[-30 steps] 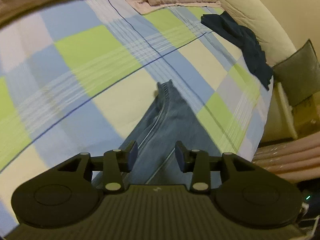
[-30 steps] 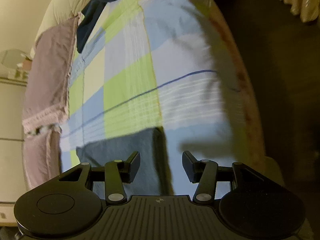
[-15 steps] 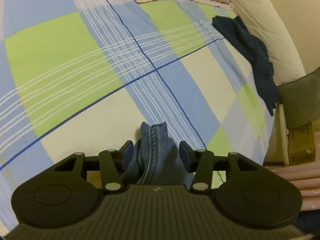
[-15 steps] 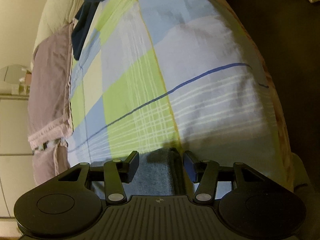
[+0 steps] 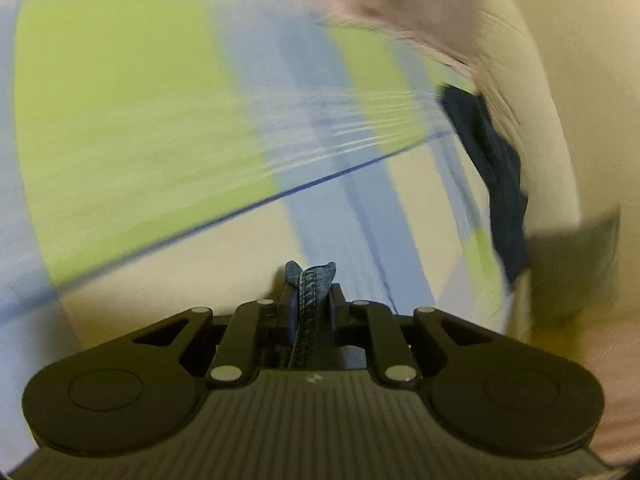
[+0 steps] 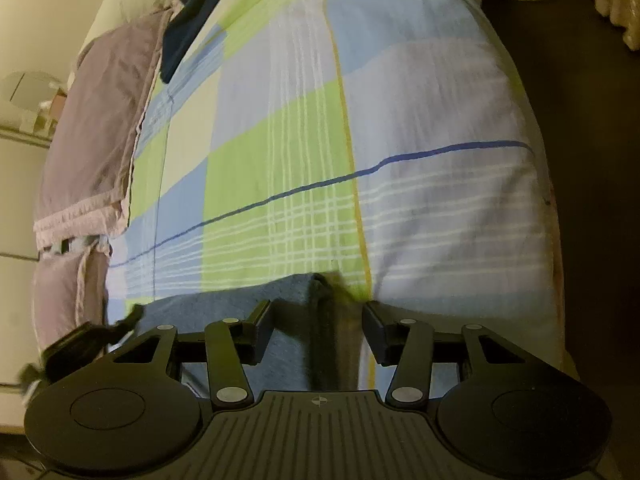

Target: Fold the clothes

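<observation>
The jeans (image 5: 310, 284) are lying at the near edge of the checked bedspread (image 6: 280, 184). The left gripper (image 5: 311, 308) is closing, pinching a denim seam; the right gripper (image 6: 319, 330) is narrowing, straddling a jeans fold unpressed. A dark garment (image 6: 188, 28) is lying far off beside a mauve blanket (image 6: 96, 128).

Warm, dim indoor light tints both fisheye views yellowish, with dark vignetted corners and curved edges. The left wrist view is heavily motion-blurred across the checked green, blue and cream bedsheet (image 5: 168, 128). The right wrist view is sharp, with shadow darkening the floor at right.
</observation>
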A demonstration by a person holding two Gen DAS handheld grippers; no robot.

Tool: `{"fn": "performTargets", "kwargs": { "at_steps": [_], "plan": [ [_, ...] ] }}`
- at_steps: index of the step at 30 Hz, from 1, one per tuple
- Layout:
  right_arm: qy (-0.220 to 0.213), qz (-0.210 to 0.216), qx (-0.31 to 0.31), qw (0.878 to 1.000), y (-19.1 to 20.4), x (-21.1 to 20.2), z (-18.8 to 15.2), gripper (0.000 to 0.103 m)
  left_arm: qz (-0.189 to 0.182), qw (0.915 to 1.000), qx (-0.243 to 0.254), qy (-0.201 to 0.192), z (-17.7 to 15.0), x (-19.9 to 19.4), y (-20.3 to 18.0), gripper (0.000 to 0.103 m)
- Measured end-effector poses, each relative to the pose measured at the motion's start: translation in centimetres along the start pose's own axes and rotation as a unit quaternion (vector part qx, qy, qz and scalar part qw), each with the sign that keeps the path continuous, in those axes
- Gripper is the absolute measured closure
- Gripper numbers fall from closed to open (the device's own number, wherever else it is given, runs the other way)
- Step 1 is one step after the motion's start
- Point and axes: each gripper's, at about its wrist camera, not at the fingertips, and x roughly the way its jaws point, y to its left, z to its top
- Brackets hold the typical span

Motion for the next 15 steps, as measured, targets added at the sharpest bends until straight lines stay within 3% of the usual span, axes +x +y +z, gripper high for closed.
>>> {"fn": "performTargets", "kwargs": {
  "at_steps": [2,3,6,9,15],
  "plan": [
    [0.0,0.0,-0.006,1.0,0.2,-0.1,-0.1,0.055,-0.033,0.9977,-0.057,0.017,0.8,0.2,1.5,0.089],
    [0.002,0.003,-0.002,1.0,0.2,-0.1,0.0,0.055,-0.043,0.9969,-0.062,0.02,0.9,-0.1,1.6,0.088],
    [0.005,0.016,0.014,1.0,-0.3,-0.6,0.2,0.055,-0.028,0.9992,0.027,0.01,0.3,-3.0,-0.1,0.084],
    [0.007,0.022,0.012,1.0,-0.1,-1.0,-0.2,0.055,0.005,0.9952,0.096,0.022,-1.5,-6.0,-0.6,0.067],
    [0.025,0.026,-0.018,0.999,1.0,-0.8,-1.8,0.055,0.016,0.9877,0.144,0.059,-5.4,-6.7,0.3,0.068]
  ]
}}
